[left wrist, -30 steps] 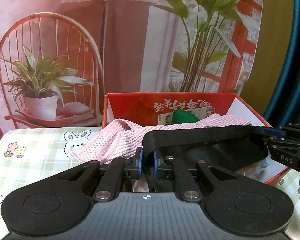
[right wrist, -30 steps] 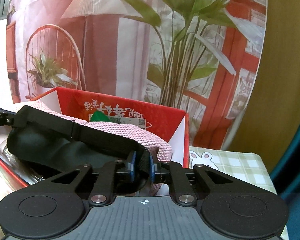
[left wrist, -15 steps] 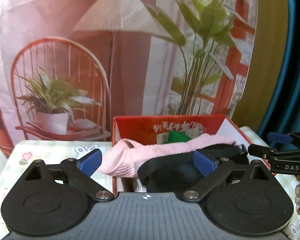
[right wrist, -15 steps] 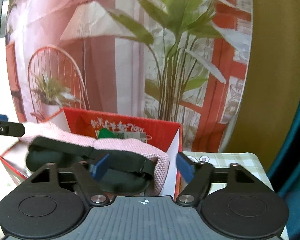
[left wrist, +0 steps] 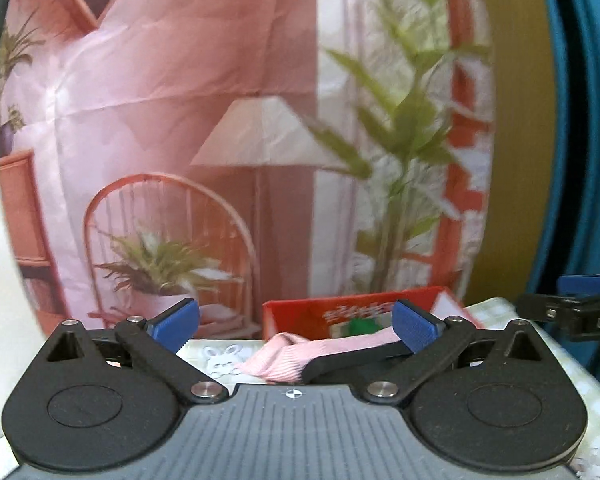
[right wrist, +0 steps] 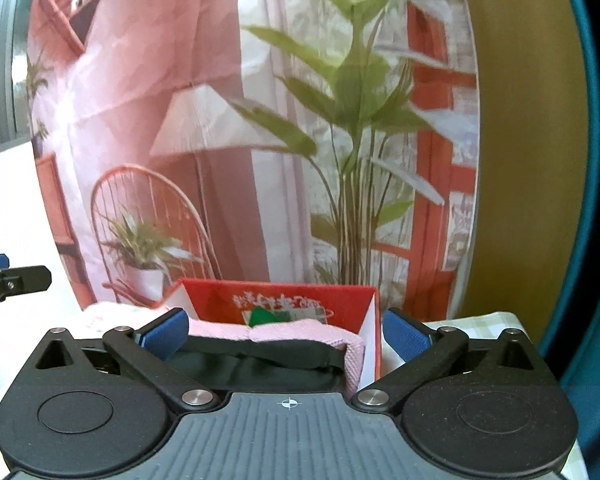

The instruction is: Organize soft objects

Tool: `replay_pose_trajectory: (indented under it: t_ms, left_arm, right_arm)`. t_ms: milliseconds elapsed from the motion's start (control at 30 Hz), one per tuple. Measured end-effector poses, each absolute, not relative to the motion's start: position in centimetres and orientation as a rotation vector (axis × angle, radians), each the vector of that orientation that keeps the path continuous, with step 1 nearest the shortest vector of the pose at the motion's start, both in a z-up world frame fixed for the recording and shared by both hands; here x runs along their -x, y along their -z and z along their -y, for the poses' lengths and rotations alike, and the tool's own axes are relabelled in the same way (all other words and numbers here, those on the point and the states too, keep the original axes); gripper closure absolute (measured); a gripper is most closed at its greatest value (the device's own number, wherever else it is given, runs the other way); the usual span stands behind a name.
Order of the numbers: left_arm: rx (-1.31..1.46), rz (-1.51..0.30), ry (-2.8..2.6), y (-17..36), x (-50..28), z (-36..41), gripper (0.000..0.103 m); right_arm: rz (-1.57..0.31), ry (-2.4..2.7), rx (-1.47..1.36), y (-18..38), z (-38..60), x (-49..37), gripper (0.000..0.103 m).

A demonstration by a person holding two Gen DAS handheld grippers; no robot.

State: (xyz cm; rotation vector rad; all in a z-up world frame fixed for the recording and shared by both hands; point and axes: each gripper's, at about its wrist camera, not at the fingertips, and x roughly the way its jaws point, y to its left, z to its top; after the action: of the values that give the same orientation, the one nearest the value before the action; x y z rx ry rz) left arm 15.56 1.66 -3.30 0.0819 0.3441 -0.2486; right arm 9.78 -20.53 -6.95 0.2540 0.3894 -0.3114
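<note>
Letting go is the step in hand: the black cloth and pink knit towel are left in the red box. The left gripper and right gripper have just been opening; nothing is pinched. The box sits beyond both. Next, another soft thing must be found.

We see the red box from just above and near in both wrist views, facing the backdrop
</note>
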Motion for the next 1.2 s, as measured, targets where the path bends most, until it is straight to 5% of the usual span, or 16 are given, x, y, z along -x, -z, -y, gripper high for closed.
replay_pose_trajectory:
  t_ms: [600,1200]
  left_arm:
    - [-0.045,-0.258,0.22,-3.0,-6.6,-3.2,0.0]
    - [-0.042,-0.257,0.186,-3.3,-6.2,-3.7,0.0]
  right_arm:
    - [-0.263,0.325,-0.19,-3.1,15.1,-1.5,0.0]
    - [-0.265,0.357,-0.142,-4.2,14.2,-0.8,0.0]
